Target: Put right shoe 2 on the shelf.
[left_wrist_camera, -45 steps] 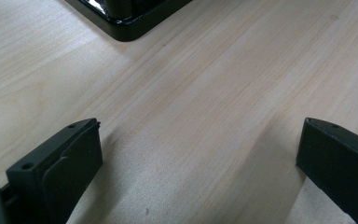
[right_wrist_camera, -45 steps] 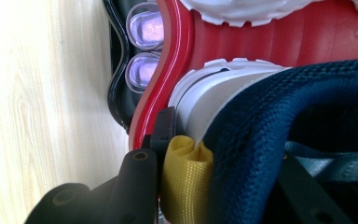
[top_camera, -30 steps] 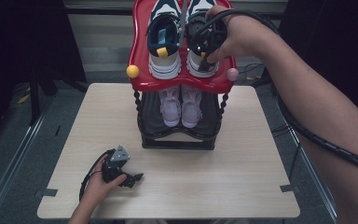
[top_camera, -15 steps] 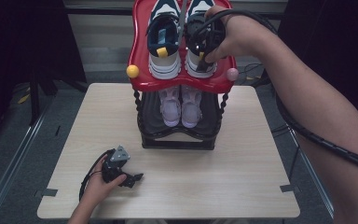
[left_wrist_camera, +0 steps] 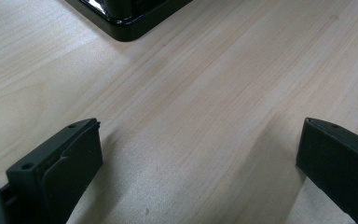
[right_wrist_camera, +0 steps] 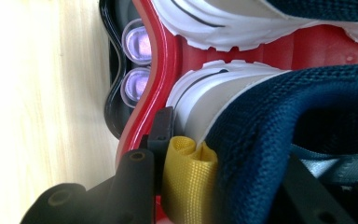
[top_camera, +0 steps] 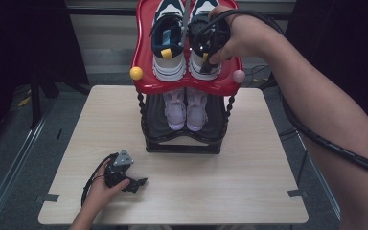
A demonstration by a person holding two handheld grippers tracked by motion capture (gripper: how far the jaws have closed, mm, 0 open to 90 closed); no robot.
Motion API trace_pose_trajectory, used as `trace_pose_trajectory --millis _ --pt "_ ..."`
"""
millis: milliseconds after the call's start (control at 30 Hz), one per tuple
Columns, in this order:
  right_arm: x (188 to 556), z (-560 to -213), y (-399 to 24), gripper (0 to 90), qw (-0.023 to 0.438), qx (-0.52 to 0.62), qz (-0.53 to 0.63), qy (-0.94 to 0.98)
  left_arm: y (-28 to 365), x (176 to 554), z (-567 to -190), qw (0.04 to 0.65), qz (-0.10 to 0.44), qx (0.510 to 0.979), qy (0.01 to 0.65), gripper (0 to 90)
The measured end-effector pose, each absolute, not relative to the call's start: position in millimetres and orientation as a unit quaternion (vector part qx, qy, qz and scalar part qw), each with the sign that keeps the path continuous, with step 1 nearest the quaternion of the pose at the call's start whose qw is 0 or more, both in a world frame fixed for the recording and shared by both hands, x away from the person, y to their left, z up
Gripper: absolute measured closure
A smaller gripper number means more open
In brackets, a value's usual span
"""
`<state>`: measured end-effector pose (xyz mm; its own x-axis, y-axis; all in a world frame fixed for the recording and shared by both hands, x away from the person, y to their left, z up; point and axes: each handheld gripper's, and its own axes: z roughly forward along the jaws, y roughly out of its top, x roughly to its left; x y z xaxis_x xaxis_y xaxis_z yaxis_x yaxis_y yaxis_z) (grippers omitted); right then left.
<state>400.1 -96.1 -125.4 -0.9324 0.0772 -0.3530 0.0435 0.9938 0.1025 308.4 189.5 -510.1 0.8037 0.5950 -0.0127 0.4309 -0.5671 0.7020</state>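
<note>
Right gripper [top_camera: 205, 53] is clamped on the heel of the right-hand navy/white sneaker [top_camera: 202, 43]: in the right gripper view one jaw sits outside the heel wall next to the yellow pull tab [right_wrist_camera: 186, 172], the other is inside the navy collar. That sneaker sits on the red top shelf [top_camera: 146, 57] of the shoe rack, right under the gripper. Its twin [top_camera: 167, 40] is just beside it, the two soles near each other but whether touching I can't tell. Below the gripper, on the black lower tier [top_camera: 182, 143], a pair of pale lilac shoes [top_camera: 186, 108], toes facing the person. Left gripper [top_camera: 136, 183] is well apart from all that, resting on the light wood table [top_camera: 249, 163] near the front edge, jaws spread wide with bare tabletop between them; rack's black base corner [left_wrist_camera: 126, 21] is just ahead of it.
</note>
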Motion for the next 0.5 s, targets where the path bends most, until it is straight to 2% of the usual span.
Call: trace_pose_trajectory --millis 500 --pt "398.8 -125.6 -93.8 67.1 0.180 0.035 0.054 0.982 189.6 308.4 -510.1 0.362 0.113 0.878 0.292 0.0"
